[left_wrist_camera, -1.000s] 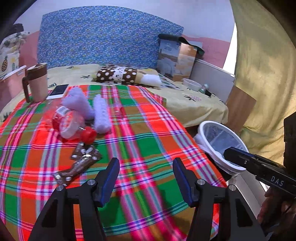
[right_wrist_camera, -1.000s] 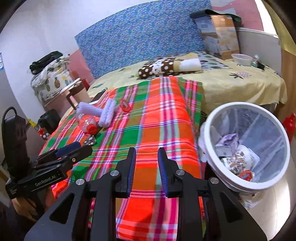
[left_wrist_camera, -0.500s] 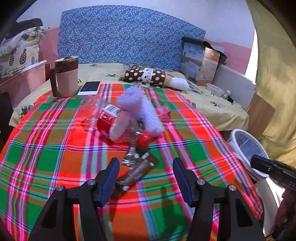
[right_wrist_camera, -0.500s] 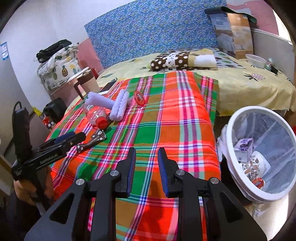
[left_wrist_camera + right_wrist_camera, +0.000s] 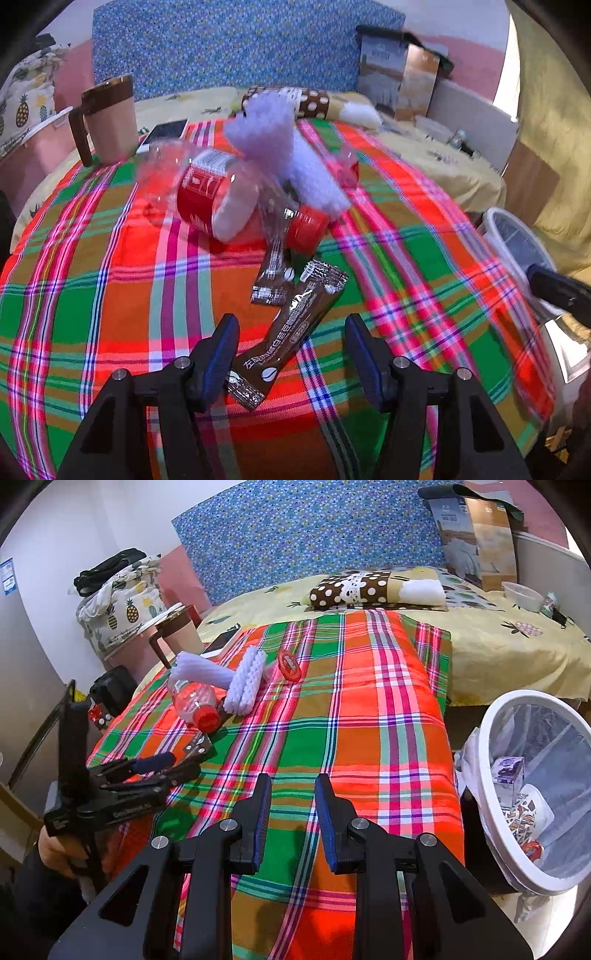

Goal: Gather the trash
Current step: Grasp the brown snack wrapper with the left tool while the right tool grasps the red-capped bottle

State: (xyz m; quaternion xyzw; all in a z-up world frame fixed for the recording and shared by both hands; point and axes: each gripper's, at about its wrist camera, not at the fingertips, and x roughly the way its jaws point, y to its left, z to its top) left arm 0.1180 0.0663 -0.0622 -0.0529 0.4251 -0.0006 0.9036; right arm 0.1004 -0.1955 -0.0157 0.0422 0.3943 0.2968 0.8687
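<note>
A long brown snack wrapper (image 5: 291, 328) lies on the plaid cloth (image 5: 110, 295), its near end between the open jaws of my left gripper (image 5: 291, 354). A smaller brown wrapper (image 5: 273, 277) lies just beyond it. A crushed clear bottle with a red label and red cap (image 5: 221, 195) lies behind them, also in the right wrist view (image 5: 195, 703). A white bin (image 5: 535, 786) holding several pieces of trash stands right of the bed. My right gripper (image 5: 291, 819) is empty, with a narrow gap between its jaws, above the cloth's near edge. My left gripper also shows in the right wrist view (image 5: 162, 768).
Two white fuzzy rolls (image 5: 245, 681) and a red round lid (image 5: 290, 666) lie beyond the bottle. A mug (image 5: 109, 118) and a phone (image 5: 166, 131) sit at the far left. A dotted pillow (image 5: 373, 589) and a box (image 5: 476, 535) are at the back.
My left gripper has moved forward and down onto the wrappers, so the long one now lies between its jaws. My right gripper has drifted left, away from the bin.
</note>
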